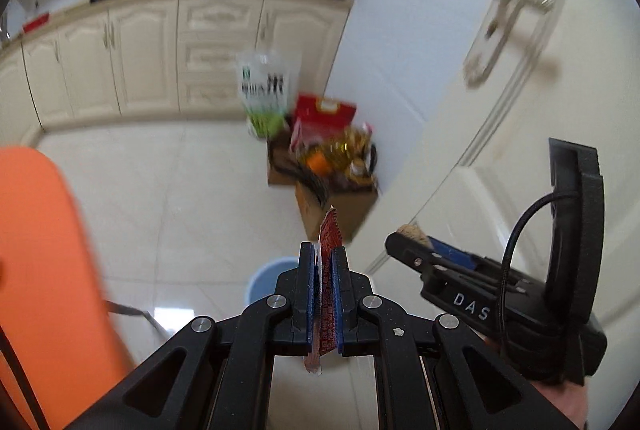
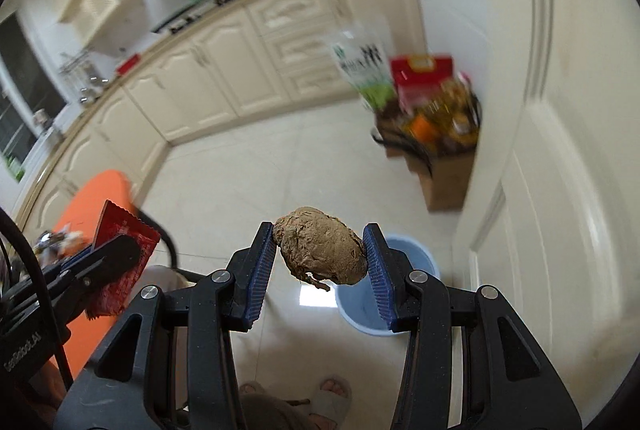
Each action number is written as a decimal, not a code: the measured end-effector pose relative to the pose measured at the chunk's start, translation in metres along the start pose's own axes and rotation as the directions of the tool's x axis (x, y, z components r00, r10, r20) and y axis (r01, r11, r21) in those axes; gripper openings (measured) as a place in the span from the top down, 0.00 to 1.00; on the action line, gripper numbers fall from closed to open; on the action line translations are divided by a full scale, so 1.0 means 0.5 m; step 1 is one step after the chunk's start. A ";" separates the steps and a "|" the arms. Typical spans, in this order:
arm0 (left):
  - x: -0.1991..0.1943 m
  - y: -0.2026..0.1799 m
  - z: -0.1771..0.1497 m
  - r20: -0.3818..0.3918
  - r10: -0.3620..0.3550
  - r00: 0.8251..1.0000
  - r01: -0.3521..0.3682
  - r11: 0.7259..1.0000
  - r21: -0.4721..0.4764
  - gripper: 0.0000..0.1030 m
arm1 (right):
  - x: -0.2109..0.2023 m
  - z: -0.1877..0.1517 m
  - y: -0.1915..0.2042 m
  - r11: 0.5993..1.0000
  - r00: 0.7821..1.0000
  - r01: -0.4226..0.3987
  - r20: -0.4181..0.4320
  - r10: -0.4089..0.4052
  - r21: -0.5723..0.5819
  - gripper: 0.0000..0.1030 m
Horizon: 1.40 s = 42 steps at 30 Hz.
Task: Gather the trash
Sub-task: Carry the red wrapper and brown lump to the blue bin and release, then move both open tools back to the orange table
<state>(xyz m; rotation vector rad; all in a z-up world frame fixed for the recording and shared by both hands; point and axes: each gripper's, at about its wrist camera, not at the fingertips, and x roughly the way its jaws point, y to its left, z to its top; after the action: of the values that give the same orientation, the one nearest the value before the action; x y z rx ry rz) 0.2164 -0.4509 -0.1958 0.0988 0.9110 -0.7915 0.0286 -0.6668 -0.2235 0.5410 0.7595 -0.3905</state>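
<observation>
My left tool (image 1: 323, 270) clamps a thin, limp red wrapper (image 1: 329, 250) by its middle. My right tool (image 2: 320, 250) pinches a light, crumbly brown lump (image 2: 320, 246) across its width, above the blue bin (image 2: 404, 262).

Blurred door handle (image 1: 505, 18), half-hidden bucket (image 1: 267, 279)

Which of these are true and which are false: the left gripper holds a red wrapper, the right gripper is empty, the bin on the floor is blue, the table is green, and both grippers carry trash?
1. The left gripper holds a red wrapper. True.
2. The right gripper is empty. False: it clamps a brown crumpled lump.
3. The bin on the floor is blue. True.
4. The table is green. False: it is orange.
5. Both grippers carry trash. True.
</observation>
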 end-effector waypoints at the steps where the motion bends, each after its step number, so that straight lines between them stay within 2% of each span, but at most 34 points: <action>1: 0.037 0.004 0.008 -0.027 -0.004 1.000 0.003 1.000 -0.011 0.96 | 0.031 0.001 -0.025 1.000 1.000 -0.002 -0.025 0.003 0.031 0.59; 7: 0.232 0.027 0.054 -0.174 -0.009 0.985 0.000 0.999 -0.052 0.96 | 0.171 -0.008 -0.140 0.988 0.993 -0.008 -0.113 0.026 0.157 0.59; 10: 0.316 0.036 0.087 -0.234 0.014 0.972 -0.031 0.997 -0.068 0.95 | 0.228 -0.015 -0.180 0.976 0.989 -0.019 -0.137 0.050 0.215 0.59; 12: 0.360 0.031 0.115 -0.256 0.031 0.966 -0.052 0.996 -0.076 0.90 | 0.253 -0.022 -0.199 0.970 0.988 -0.015 -0.147 0.053 0.244 0.57; 13: 0.378 0.032 0.128 -0.270 0.051 0.962 -0.073 0.995 -0.070 0.79 | 0.266 -0.024 -0.210 0.965 0.988 -0.006 -0.150 0.047 0.261 0.51; 14: 0.390 0.032 0.137 -0.279 0.069 0.958 -0.090 0.994 -0.067 0.58 | 0.278 -0.025 -0.220 0.960 0.986 -0.009 -0.154 0.055 0.280 0.45; 16: 0.411 0.016 0.149 -0.281 0.085 0.956 -0.107 0.992 -0.064 0.29 | 0.292 -0.025 -0.228 0.953 0.986 -0.002 -0.156 0.051 0.302 0.28; 19: 0.403 0.010 0.156 -0.256 0.133 0.957 -0.151 0.987 -0.054 0.23 | 0.289 -0.031 -0.239 0.944 0.988 0.002 -0.148 0.049 0.329 0.14; 21: 0.384 -0.005 0.144 -0.247 0.158 0.956 -0.175 0.983 -0.048 0.22 | 0.278 -0.032 -0.239 0.940 0.990 0.023 -0.142 0.027 0.341 0.06; 24: 0.341 -0.037 0.119 -0.204 0.214 0.955 -0.221 0.975 -0.011 0.22 | 0.254 -0.030 -0.234 0.937 0.991 0.036 -0.137 0.013 0.348 0.06; 28: 0.272 -0.085 0.104 -0.129 0.223 0.966 -0.223 0.975 0.014 0.15 | 0.193 -0.024 -0.206 0.946 0.995 0.056 -0.102 -0.024 0.319 0.06; 35: 0.061 -0.097 0.054 0.014 0.199 0.980 -0.199 0.980 0.019 0.01 | 0.035 -0.010 -0.106 0.967 0.997 0.073 0.004 -0.077 0.246 0.00; 38: -0.045 -0.077 0.027 0.076 0.199 0.977 -0.200 0.980 0.008 0.01 | -0.041 -0.005 -0.049 0.976 0.994 0.077 0.062 -0.091 0.201 0.00; 42: -0.188 -0.026 -0.035 0.157 0.211 0.965 -0.210 0.977 -0.018 0.01 | -0.133 -0.002 0.038 0.987 0.985 0.097 0.132 -0.114 0.129 0.00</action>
<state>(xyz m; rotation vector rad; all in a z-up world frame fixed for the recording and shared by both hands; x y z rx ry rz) 0.1628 -0.3996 -0.1345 0.1277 0.7362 -0.5918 -0.0063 -0.6419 -0.1694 0.5836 0.6336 -0.5705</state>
